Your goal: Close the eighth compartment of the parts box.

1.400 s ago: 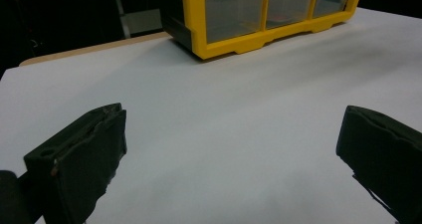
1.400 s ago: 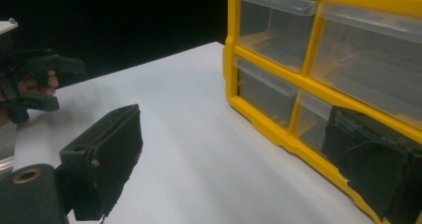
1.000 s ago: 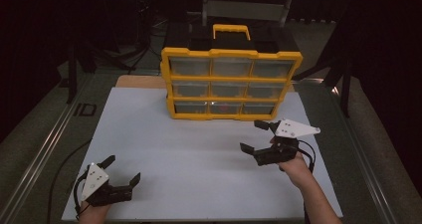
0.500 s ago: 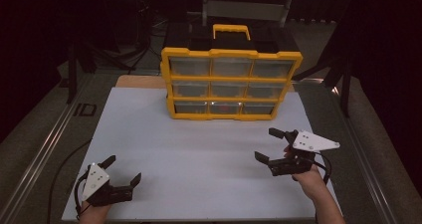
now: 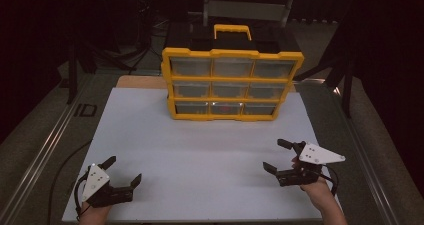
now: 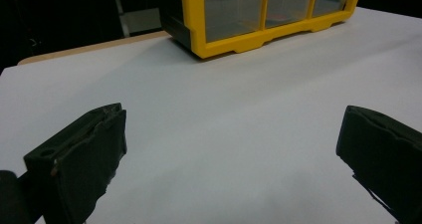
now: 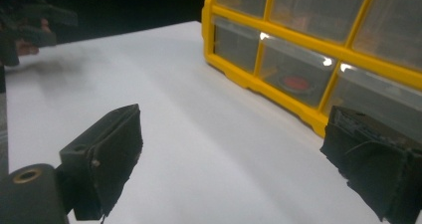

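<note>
Yellow drawer organizer (image 5: 232,77) stands well beyond both gaping hand-held grippers.

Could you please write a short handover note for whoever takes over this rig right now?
Left gripper: open, holding nothing, low over the near left of the white board.
Right gripper: open, holding nothing, at the near right, jaws turned toward the organizer.
Yellow drawer organizer: upright at the far edge of the board, all nine clear drawers look shut; a red item sits in the bottom middle drawer.
Done: nothing visibly taken out.
Left: probably approach the organizer and open a drawer.
</note>
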Demonstrator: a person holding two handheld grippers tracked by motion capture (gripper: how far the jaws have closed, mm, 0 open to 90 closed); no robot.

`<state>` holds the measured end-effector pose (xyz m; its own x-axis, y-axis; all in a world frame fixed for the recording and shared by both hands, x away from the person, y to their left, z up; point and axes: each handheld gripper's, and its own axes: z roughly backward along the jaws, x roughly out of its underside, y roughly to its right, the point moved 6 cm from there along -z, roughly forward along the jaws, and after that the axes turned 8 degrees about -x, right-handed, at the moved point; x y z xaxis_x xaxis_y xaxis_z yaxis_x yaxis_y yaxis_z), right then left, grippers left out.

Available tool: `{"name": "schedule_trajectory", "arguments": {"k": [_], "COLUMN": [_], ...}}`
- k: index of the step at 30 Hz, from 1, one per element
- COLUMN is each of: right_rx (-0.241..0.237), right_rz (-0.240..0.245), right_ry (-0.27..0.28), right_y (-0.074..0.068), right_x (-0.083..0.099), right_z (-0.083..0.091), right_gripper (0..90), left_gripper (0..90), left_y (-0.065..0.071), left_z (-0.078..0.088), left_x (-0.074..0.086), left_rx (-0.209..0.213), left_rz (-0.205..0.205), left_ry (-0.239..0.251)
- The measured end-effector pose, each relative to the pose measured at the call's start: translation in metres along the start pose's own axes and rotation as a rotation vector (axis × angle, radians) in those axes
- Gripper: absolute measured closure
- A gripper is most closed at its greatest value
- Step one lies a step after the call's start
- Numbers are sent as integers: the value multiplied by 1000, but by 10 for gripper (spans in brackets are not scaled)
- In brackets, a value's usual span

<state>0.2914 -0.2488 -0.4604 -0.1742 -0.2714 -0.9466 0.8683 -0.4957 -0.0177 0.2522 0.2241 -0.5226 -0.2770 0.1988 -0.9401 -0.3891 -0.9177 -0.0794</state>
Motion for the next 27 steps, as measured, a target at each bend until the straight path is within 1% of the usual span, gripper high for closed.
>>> {"name": "schedule_trajectory", "arguments": {"k": [6, 11, 16, 21, 24, 26, 27], "right_rx": [7, 19, 52, 74, 108, 139, 156], "right_rz": [-24, -35, -33, -37, -40, -40, -34], "right_ry": [1, -18, -21, -44, -50, -62, -59], "right_y": [1, 2, 4, 6, 8, 10, 12], "right_x": [18, 34, 46, 56, 61, 64, 65], "right_z": [2, 1, -1, -5, -7, -8, -8], "right_gripper": [84, 84, 84, 84, 84, 84, 84], "left_gripper": [2, 2, 2, 2, 2, 2, 2], "left_y": [0, 0, 0, 0, 1, 1, 1], "left_z": [0, 0, 0, 0, 0, 0, 0], "left_x": [0, 0, 0, 0, 0, 0, 0], "left_rx": [2, 4, 4, 5, 7, 9, 10], "left_rz": [-3, -5, -4, -6, -8, -9, -9], "left_ry": [0, -1, 0, 1, 1, 1, 0]}}
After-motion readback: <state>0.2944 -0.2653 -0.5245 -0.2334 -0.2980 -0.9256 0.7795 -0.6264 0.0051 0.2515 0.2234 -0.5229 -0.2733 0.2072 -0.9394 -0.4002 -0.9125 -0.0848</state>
